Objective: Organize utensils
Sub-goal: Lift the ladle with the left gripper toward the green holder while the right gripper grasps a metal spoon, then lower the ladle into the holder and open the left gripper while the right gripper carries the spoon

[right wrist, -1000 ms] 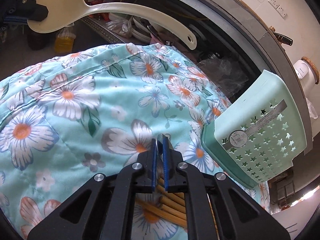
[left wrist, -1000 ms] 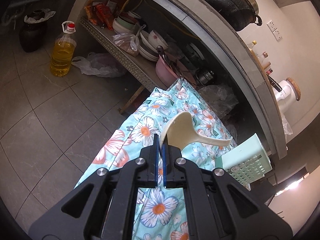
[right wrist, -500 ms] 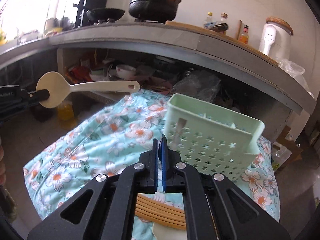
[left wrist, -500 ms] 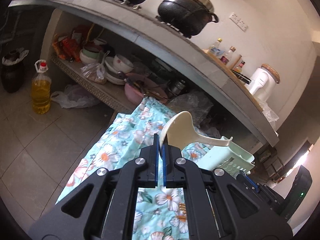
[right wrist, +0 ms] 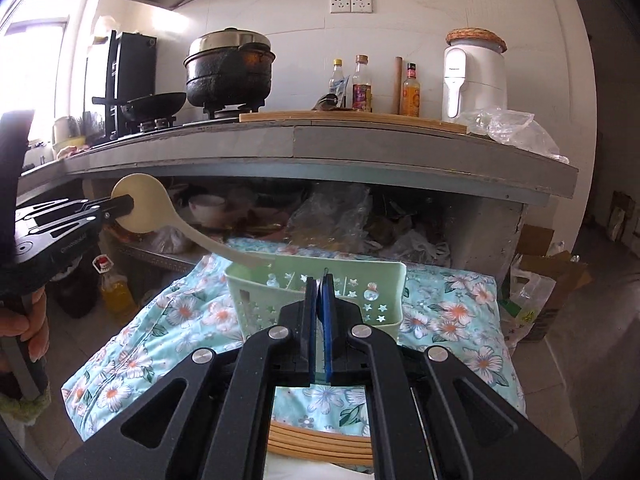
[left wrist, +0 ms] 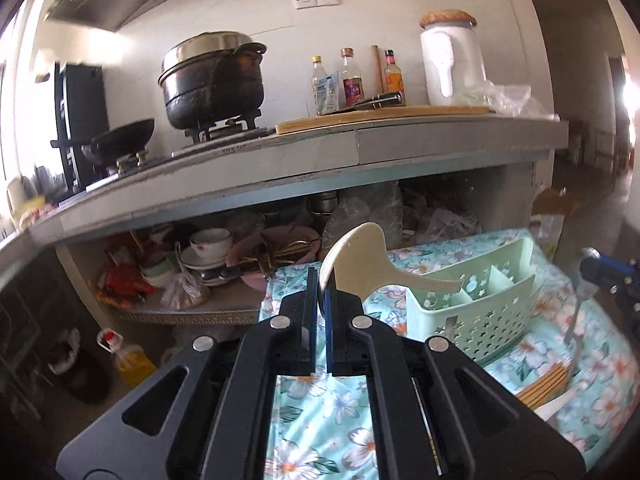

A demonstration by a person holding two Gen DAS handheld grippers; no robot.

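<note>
Cloth (right wrist: 460, 312): one, pale blue with white and orange flowers, spread under everything below both grippers.
Basket (left wrist: 476, 308): one, mint green with star holes and inner dividers, standing upright on the cloth, just ahead of the right fingers and ahead-right of the left ones.
Ladle (left wrist: 360, 264): one, cream plastic with a round bowl and a long flat handle. The bowl sits at the left fingers; the long axis runs away from them, down and rightward, with the handle end over the basket's near-left rim.
Chopsticks (right wrist: 320, 448): one bundle, bamboo-coloured, lying flat on the cloth beneath the right gripper; the exact count can't be read.
Left gripper (left wrist: 319, 292): fingers clamped on the edge of the ladle's bowl.
Right gripper (right wrist: 319, 296): fingers together on a thin metal piece; it hangs blurred below them in the left view.
Hand (right wrist: 24, 328): one, gripping the left gripper's handle.
</note>
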